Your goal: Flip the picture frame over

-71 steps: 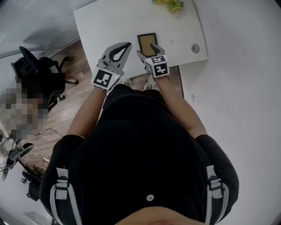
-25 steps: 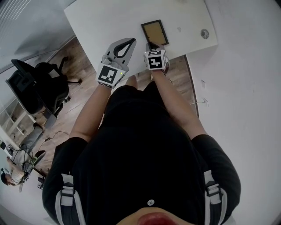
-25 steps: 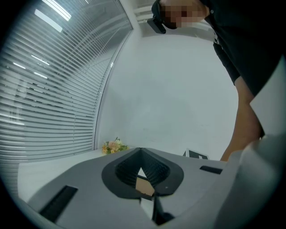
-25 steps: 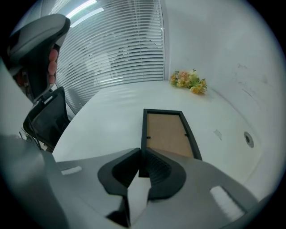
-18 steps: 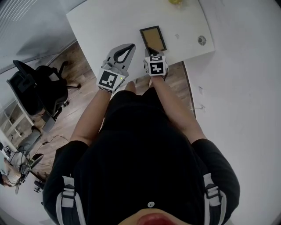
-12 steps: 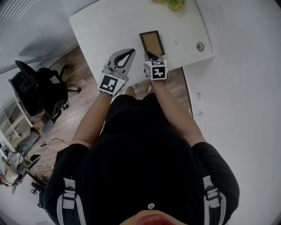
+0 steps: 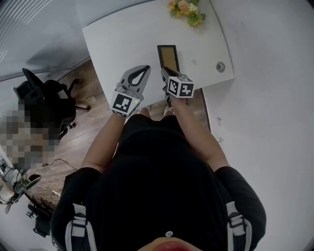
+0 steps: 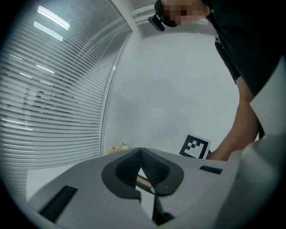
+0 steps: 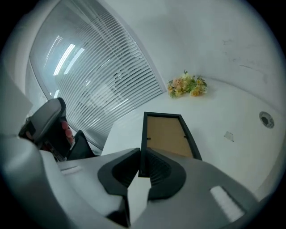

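The picture frame, black with a brown backing facing up, is on the white table. My right gripper is shut on the frame's near long edge and holds that side raised off the table, so the frame is tilted. Just left of it, my left gripper hovers over the table's front edge with its jaws shut and nothing between them. The right gripper's marker cube shows in the left gripper view.
A small bunch of flowers lies at the table's far side, beyond the frame. A round cable grommet sits near the table's right corner. A black office chair stands on the wooden floor to the left. White walls enclose the right side.
My right gripper has risen and rolled with the frame's edge in it, and the frame has tipped up from lying flat. The left gripper has barely moved.
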Demonstrator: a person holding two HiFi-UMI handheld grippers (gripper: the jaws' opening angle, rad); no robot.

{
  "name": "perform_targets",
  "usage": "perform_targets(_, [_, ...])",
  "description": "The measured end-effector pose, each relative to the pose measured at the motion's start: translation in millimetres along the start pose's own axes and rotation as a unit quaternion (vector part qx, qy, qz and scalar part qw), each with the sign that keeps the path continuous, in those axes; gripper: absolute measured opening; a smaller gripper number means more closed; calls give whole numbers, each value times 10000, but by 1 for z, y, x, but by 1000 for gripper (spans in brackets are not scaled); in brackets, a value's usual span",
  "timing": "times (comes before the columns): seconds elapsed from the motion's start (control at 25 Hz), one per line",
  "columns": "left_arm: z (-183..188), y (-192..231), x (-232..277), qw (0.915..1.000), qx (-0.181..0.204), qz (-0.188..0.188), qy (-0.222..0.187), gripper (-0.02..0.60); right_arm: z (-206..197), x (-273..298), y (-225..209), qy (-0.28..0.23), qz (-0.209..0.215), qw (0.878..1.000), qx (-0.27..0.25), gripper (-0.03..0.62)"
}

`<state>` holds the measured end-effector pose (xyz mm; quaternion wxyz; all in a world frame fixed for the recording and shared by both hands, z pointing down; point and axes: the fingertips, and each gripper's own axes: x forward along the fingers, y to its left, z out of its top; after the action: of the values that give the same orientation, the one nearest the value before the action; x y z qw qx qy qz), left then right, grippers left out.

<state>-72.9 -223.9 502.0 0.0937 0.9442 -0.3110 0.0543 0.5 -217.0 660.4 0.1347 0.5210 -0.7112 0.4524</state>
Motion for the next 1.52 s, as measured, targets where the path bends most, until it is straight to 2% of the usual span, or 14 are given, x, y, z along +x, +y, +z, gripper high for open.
perform_targets(0.2, [4,-1,7,9999,7,132,8,5,14,-7,10,-98,688,9961,536,49])
perform_targets(0.44, [3,-4,12,9995,-50,325,-5,5,22,-15,21,-52,1528,9833,988,49])
perform_targets(0.6, [-2,-10,12,9990,-58,435,-17,5,15,-18,23,76,2068,9703,1252,49])
perform_targets(0.68, [-4,-13,12,9987,-158,492,-29,5,13,-21,26,135,2362,9615,1400,49])
perform_targets(0.84, [-7,-15,10,9981,-91,609,-24,5,16,-30,38,137,2868,9435,1653,49])
perform_targets(1.08, [-19,-20,4,9971,-131,750,22,5,8,-34,32,121,3289,9184,2195,49])
perform_targets(1.28, [-22,-21,2,9960,-157,879,6,5,1,-35,22,94,3420,9043,2554,49])
perform_targets(1.52, [-32,-26,-3,9950,-194,970,124,5,-9,-32,8,80,3640,8801,3047,49])
